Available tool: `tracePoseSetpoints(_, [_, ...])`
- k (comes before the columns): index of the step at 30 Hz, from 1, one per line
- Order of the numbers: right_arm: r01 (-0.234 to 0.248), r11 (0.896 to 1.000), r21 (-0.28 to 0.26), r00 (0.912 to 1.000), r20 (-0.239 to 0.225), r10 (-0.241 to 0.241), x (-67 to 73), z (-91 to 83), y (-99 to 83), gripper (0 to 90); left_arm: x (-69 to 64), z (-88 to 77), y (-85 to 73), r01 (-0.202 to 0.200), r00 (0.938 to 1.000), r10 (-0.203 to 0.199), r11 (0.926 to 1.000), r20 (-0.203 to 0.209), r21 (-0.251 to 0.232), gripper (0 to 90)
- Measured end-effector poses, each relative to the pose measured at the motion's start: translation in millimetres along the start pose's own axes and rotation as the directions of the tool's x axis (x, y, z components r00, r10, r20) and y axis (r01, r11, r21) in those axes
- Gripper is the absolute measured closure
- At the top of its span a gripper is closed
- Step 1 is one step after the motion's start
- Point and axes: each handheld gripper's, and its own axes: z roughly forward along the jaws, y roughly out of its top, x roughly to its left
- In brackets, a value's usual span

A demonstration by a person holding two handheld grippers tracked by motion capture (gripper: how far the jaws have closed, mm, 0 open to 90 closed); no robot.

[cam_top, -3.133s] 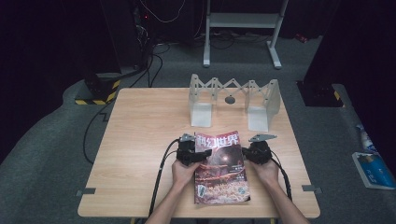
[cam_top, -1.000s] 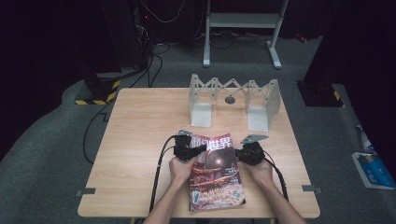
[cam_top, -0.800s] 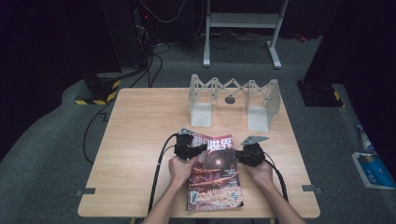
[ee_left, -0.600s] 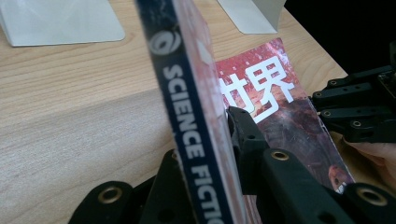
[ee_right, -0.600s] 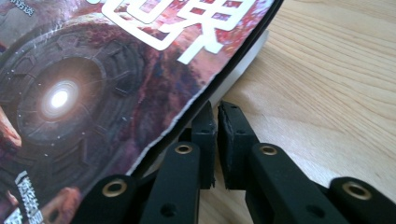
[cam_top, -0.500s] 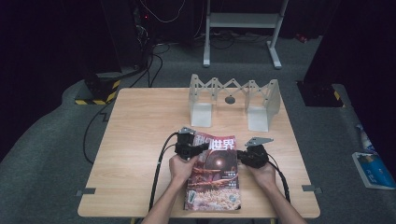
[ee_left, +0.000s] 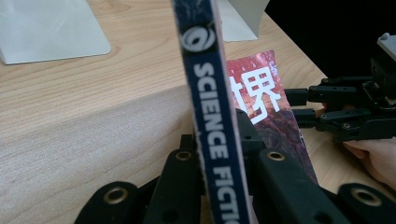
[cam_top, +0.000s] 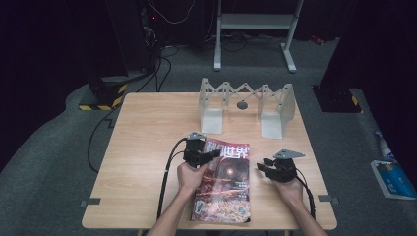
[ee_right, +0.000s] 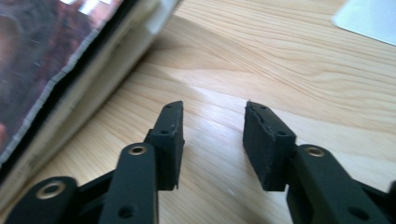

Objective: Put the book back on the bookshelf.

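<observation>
A magazine (cam_top: 223, 187) with a dark red cover lies near the front edge of the wooden table (cam_top: 147, 137). Its spine side is lifted. My left gripper (cam_top: 211, 154) is shut on that blue spine (ee_left: 212, 116), which stands upright between the jaws of the left gripper (ee_left: 217, 135). My right gripper (cam_top: 259, 169) hovers just right of the magazine, apart from it. Its jaws have just been opening, and nothing is between them in the right gripper view (ee_right: 212, 126). The magazine's page edge (ee_right: 93, 74) lies to their left. The right gripper (ee_left: 303, 105) also appears beyond the cover.
A white folding rack (cam_top: 243, 105) stands at the back of the table, with a small dark round thing (cam_top: 241, 104) beneath it. Bare wood spreads to the left of the magazine. A blue packet (cam_top: 391, 177) lies on the floor at the right.
The right gripper let go of the magazine's right edge, opened and drew off to the right. The left gripper kept its hold and raised the spine side a little.
</observation>
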Motion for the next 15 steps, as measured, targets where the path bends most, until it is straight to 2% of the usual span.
tracePoseSetpoints(3, [-0.009,1.0,-0.004,0.9996,0.028,0.009,-3.7,-4.8,-3.5,53.7,-0.2,-2.3,0.7,0.003,1.0,-0.003,1.0,0.009,-0.001,83.4])
tracePoseSetpoints(5, [-0.002,1.0,0.002,0.9982,0.06,0.002,-5.6,-8.0,-5.1,50.9,-0.8,-4.8,1.4,0.006,0.9999,-0.005,1.0,0.016,-0.006,83.5])
tracePoseSetpoints(9, [0.009,1.0,-0.012,0.9957,0.092,-0.008,-5.7,-8.9,-8.6,47.4,-1.8,-7.0,1.9,0.006,0.9998,-0.006,0.9999,0.019,-0.012,83.6])
tracePoseSetpoints(15, [0.057,0.998,-0.023,0.9887,0.14,-0.053,-2.8,-6.5,-11.1,42.7,-4.8,-12.1,4.7,-0.007,0.9998,0.007,0.9999,0.021,-0.012,83.7])
